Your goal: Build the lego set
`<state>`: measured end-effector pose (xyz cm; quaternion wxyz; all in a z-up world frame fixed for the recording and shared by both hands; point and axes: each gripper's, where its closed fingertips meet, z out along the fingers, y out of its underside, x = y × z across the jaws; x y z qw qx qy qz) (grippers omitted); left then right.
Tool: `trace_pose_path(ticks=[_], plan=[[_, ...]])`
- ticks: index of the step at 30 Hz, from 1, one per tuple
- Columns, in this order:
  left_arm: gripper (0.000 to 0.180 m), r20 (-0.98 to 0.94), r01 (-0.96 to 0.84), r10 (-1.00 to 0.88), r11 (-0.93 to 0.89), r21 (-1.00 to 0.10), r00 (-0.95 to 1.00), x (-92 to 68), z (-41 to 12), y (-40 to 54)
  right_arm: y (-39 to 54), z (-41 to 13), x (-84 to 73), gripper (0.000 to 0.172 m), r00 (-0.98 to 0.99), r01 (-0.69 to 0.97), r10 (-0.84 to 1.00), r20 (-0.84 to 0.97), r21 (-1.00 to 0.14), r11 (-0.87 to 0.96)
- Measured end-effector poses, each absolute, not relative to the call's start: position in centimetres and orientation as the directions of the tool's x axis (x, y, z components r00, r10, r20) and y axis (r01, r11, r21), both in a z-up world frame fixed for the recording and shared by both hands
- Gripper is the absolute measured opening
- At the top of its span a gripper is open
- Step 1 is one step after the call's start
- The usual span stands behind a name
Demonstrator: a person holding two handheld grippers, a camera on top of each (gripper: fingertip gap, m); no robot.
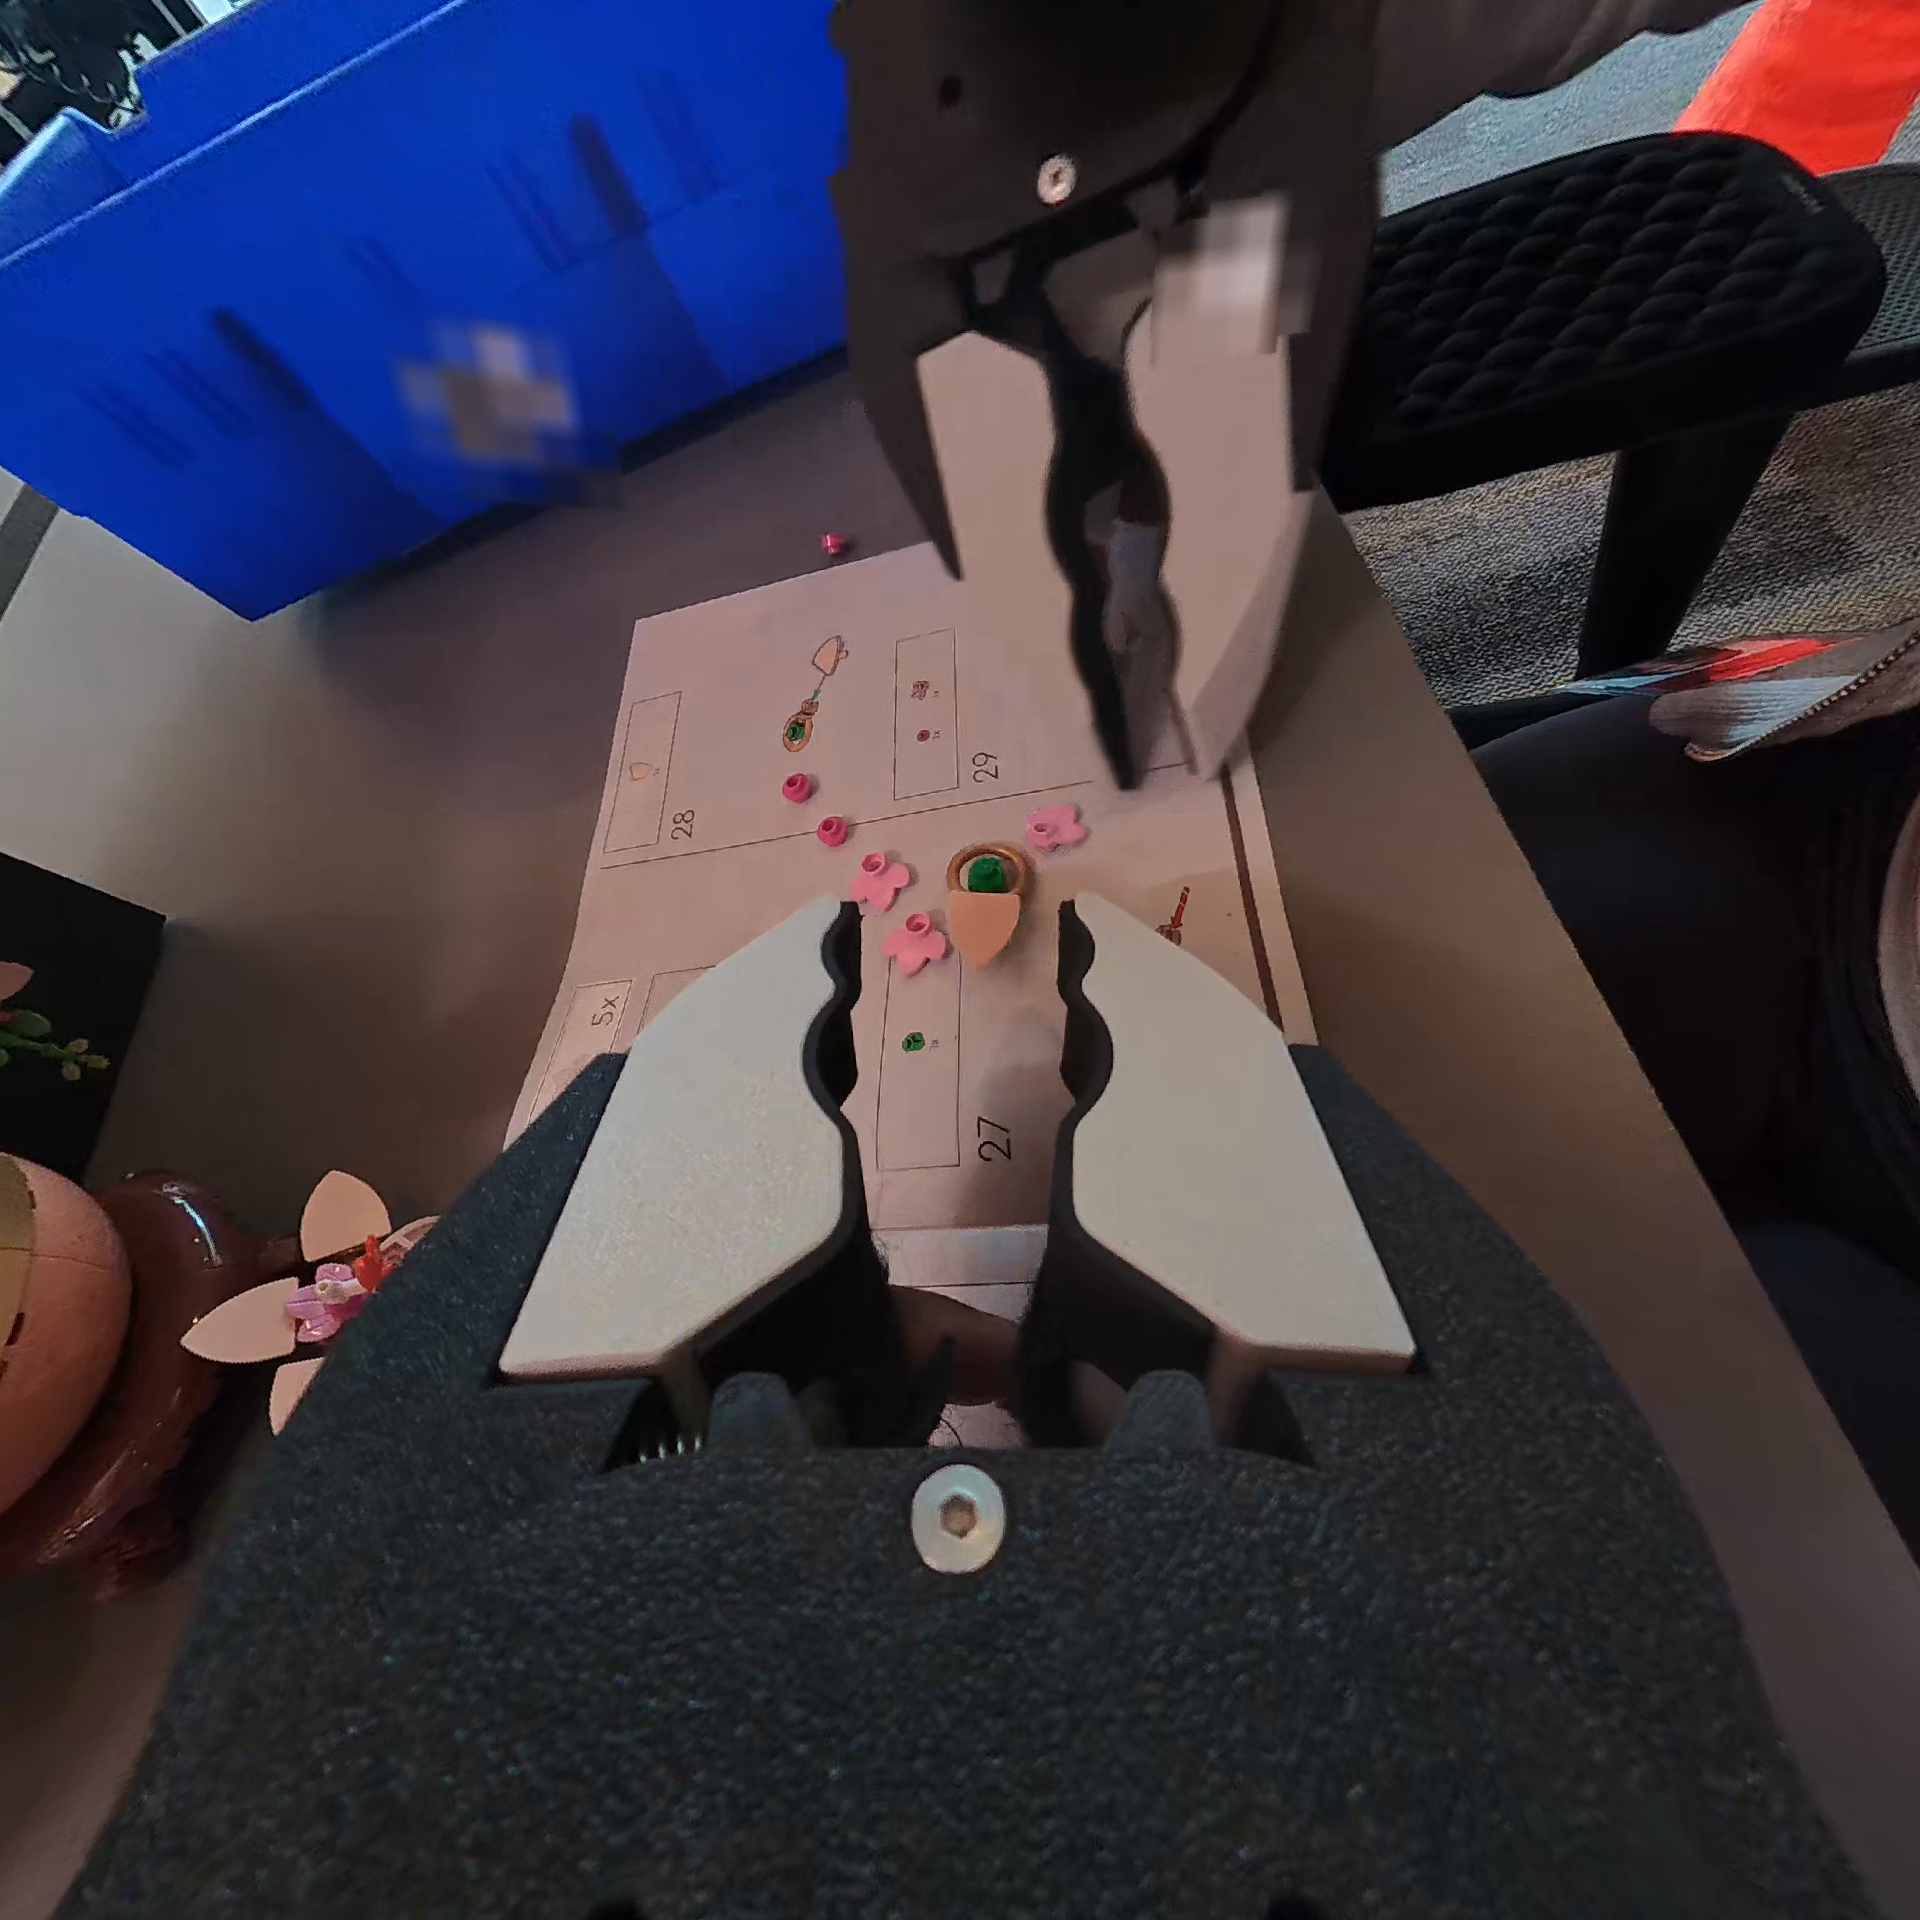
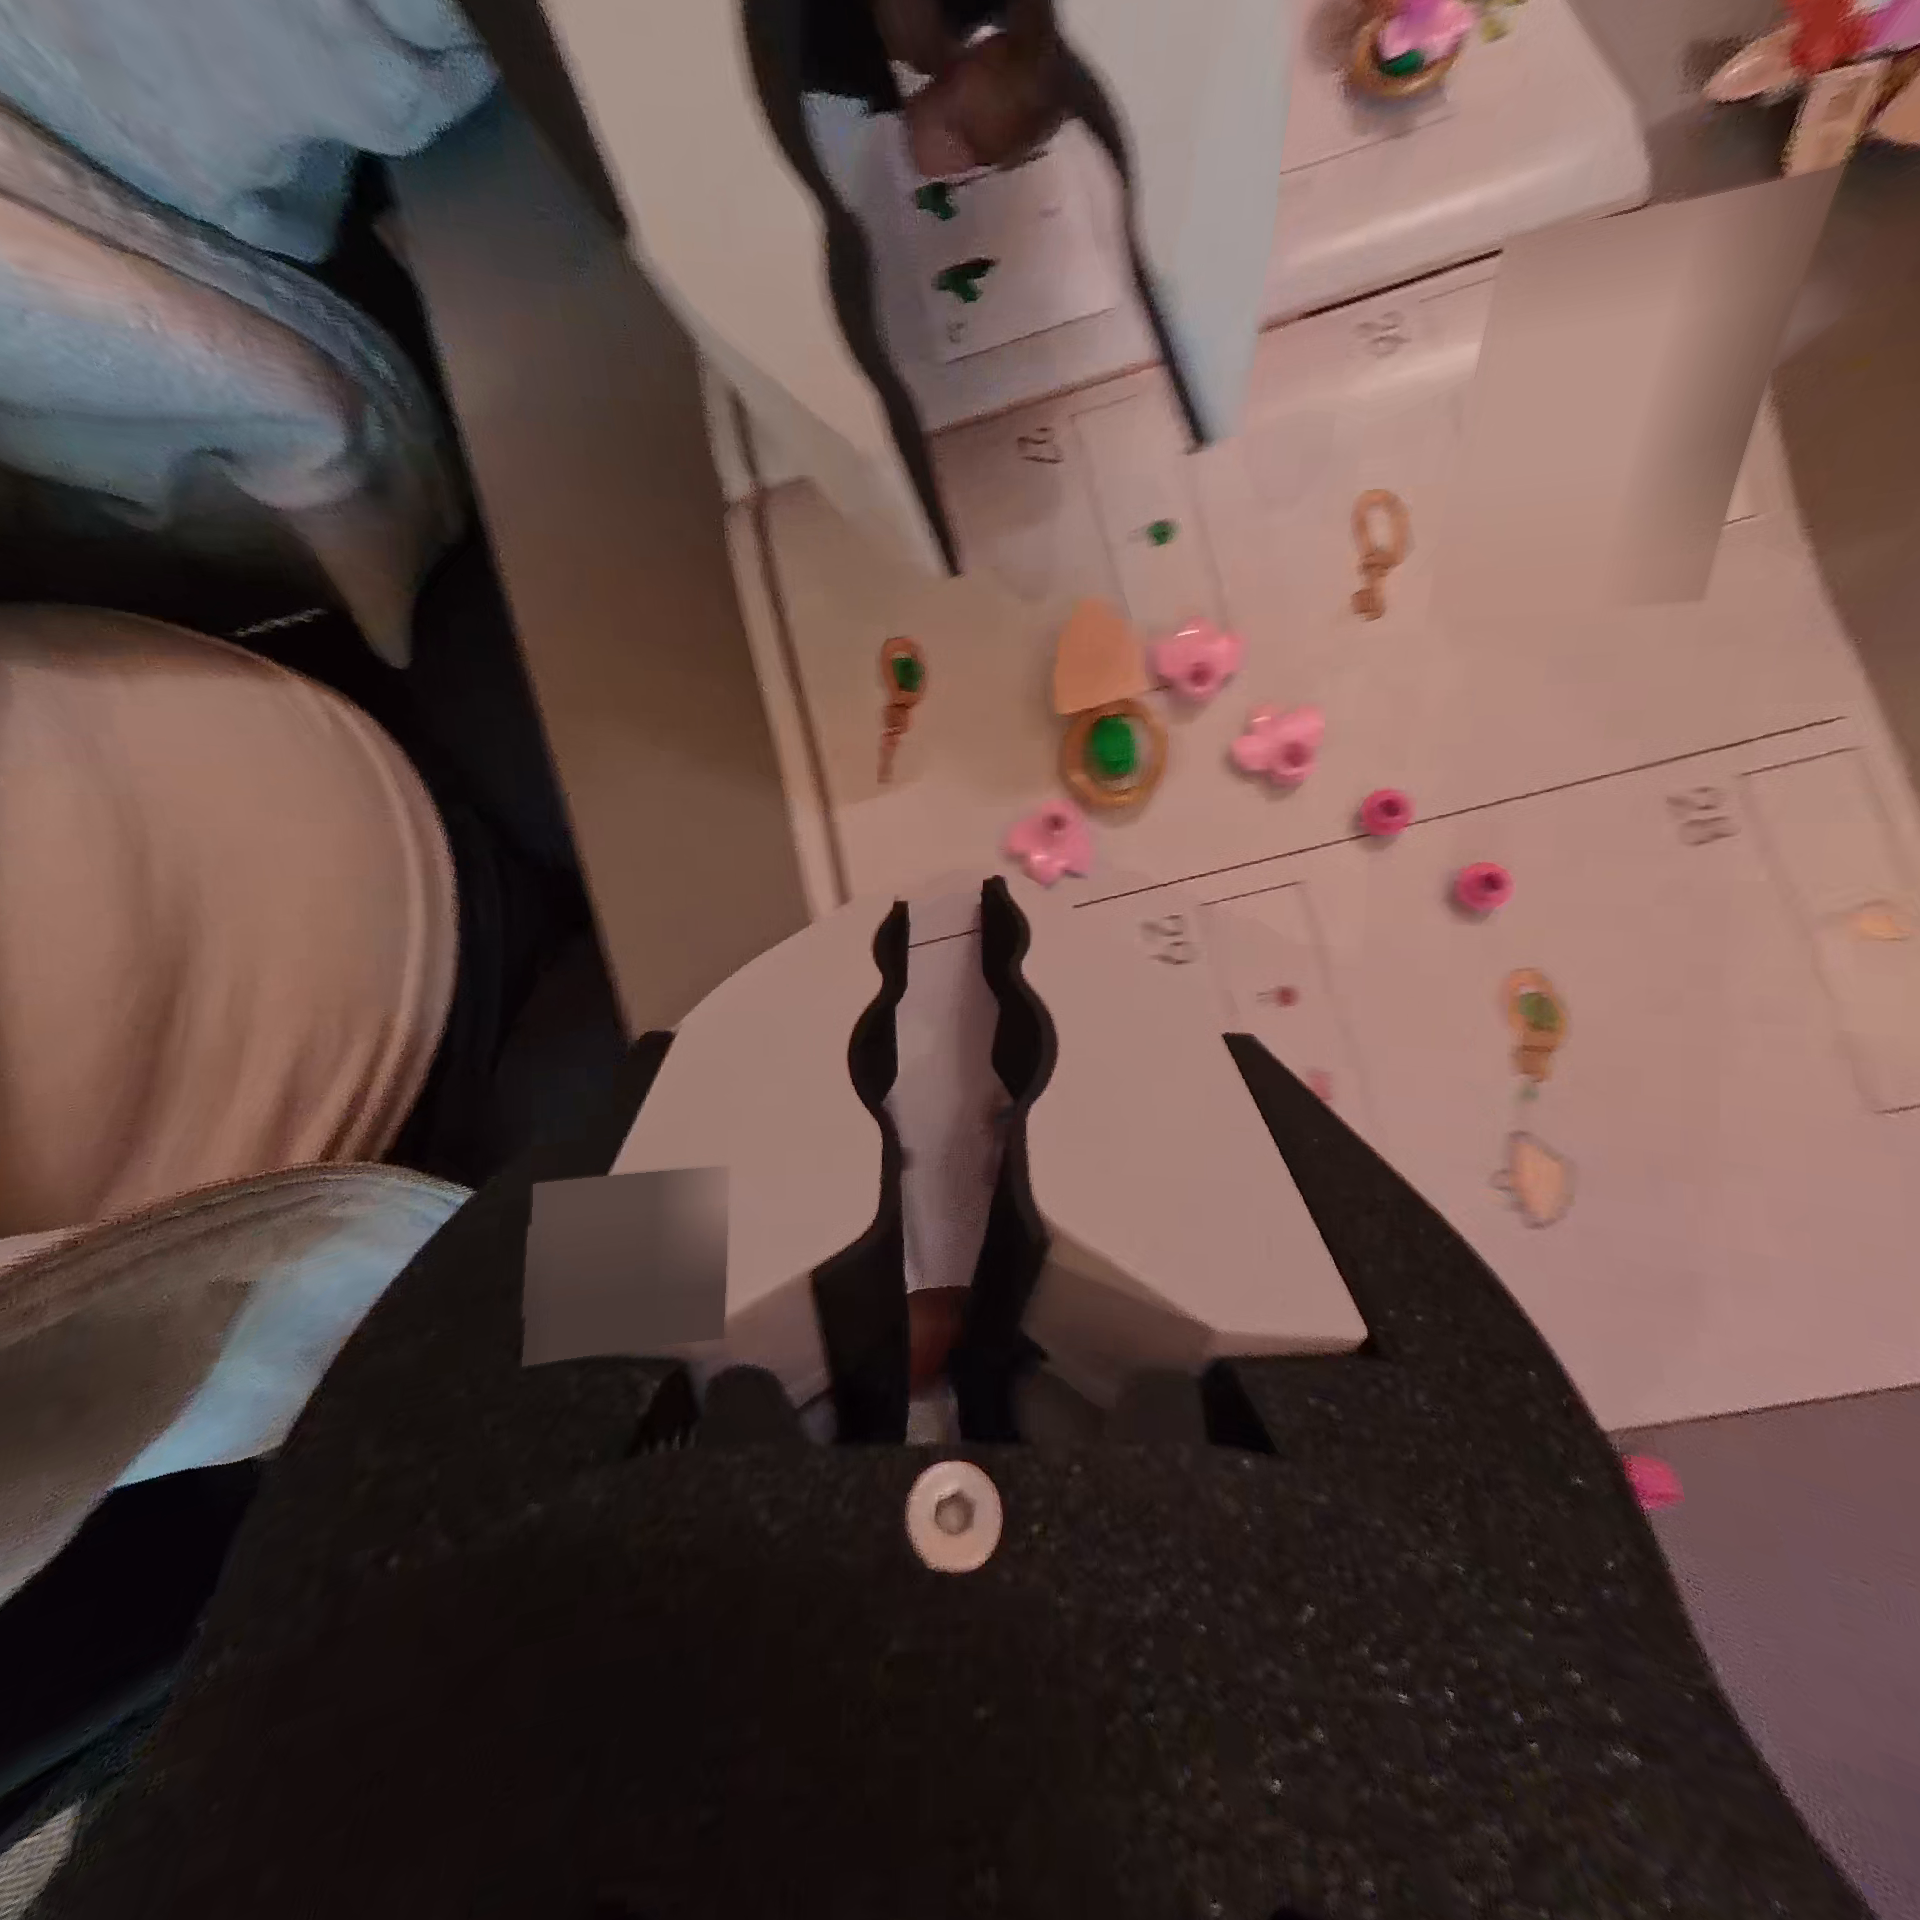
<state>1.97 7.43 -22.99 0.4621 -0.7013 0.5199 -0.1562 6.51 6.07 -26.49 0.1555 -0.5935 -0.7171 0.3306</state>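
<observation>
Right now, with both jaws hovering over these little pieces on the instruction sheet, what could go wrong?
1. The open left gripper sits close to the tan petal on its gold ring with green stud and a pink plastic flower; closing could catch or flick the wrong one.
2. The empty right gripper hangs near another pink flower and might knock it.
3. The paper instruction sheet could shift, scattering the round magenta studs.

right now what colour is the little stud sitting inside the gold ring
Green stud inside the gold ring; clearest in the left wrist view.

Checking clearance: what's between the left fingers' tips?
In the left wrist view, a pink flower and the tan petal piece lie on the sheet there, untouched.
</observation>
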Motion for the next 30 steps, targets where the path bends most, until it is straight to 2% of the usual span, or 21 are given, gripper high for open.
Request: trace_pose_path(ticks=[2, 4, 6, 10, 14, 19, 22, 30], plan=[[0.036, -0.256, -0.581, -0.875, -0.035, -0.813, 0.411, 2.0, -23.0, 7.4, 4.8, -26.0, 6.9, 0.014, -0.264, 0.728, 0.947, -0.185, -0.682, 0.070], [0.036, -0.253, -0.579, -0.875, -0.037, -0.814, 0.412, 2.0, -23.1, 7.5, 5.7, -25.7, 7.0, 0.012, -0.235, 0.718, 0.964, -0.123, -0.691, 0.087], [0.036, -0.254, -0.583, -0.875, -0.038, -0.812, 0.412, 2.1, -23.1, 7.5, 7.2, -25.7, 6.8, 0.009, -0.214, 0.719, 0.975, -0.054, -0.685, 0.119], [0.036, -0.264, -0.585, -0.869, -0.035, -0.810, 0.418, 1.9, -23.0, 7.6, 7.6, -25.8, 5.8, 0.009, -0.180, 0.762, 0.982, -0.052, -0.639, 0.106], [0.036, -0.256, -0.569, -0.865, -0.040, -0.821, 0.431, 1.7, -22.9, 7.7, 8.7, -25.7, 5.8, 0.012, 0.066, 0.800, 0.998, -0.014, -0.596, -0.061], [0.036, -0.241, -0.539, -0.870, -0.034, -0.842, 0.431, 1.9, -22.5, 7.6, 7.3, -26.0, 6.0, 0.026, 0.290, 0.711, 0.957, -0.022, -0.664, -0.231], [0.036, -0.237, -0.532, -0.877, -0.026, -0.846, 0.419, 2.0, -22.4, 7.4, 7.1, -26.1, 5.3, 0.025, 0.350, 0.650, 0.936, -0.036, -0.710, -0.270], [0.036, -0.237, -0.530, -0.878, -0.021, -0.848, 0.415, 2.0, -22.4, 7.2, 7.8, -26.6, 5.1, 0.023, 0.375, 0.638, 0.926, -0.048, -0.711, -0.295]])
